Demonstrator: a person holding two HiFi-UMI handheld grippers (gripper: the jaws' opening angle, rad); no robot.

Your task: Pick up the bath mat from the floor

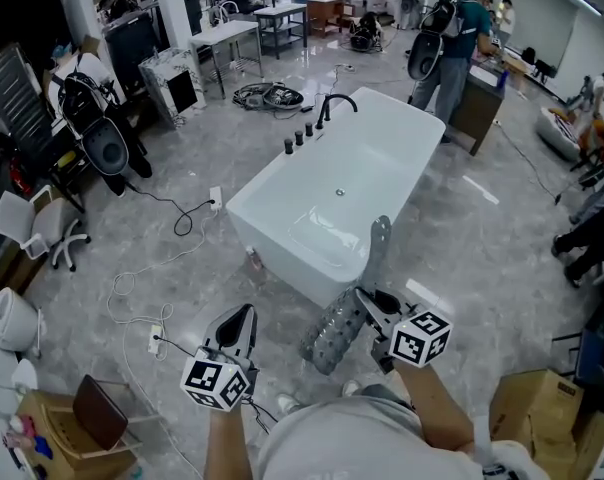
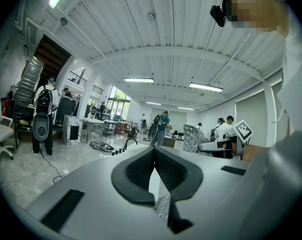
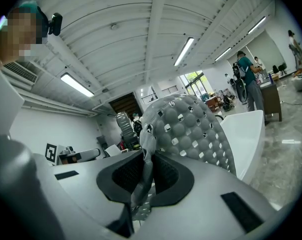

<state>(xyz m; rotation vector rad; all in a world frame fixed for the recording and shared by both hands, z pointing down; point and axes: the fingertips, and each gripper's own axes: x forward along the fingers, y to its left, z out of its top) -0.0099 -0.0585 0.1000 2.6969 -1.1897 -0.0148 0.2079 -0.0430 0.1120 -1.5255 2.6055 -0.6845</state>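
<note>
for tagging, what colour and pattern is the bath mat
Grey bath mat, bumpy with small holes; right gripper view.

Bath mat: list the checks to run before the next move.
1. Right hand-held gripper shut on the bath mat: ok.
2. Bath mat off the floor: ok, it appears to hang clear in the head view.
3. Left hand-held gripper free: ok, jaws together, nothing between them.
4. Bath mat clear of the bathtub: cannot tell, since it overlaps the rim in the head view.
</note>
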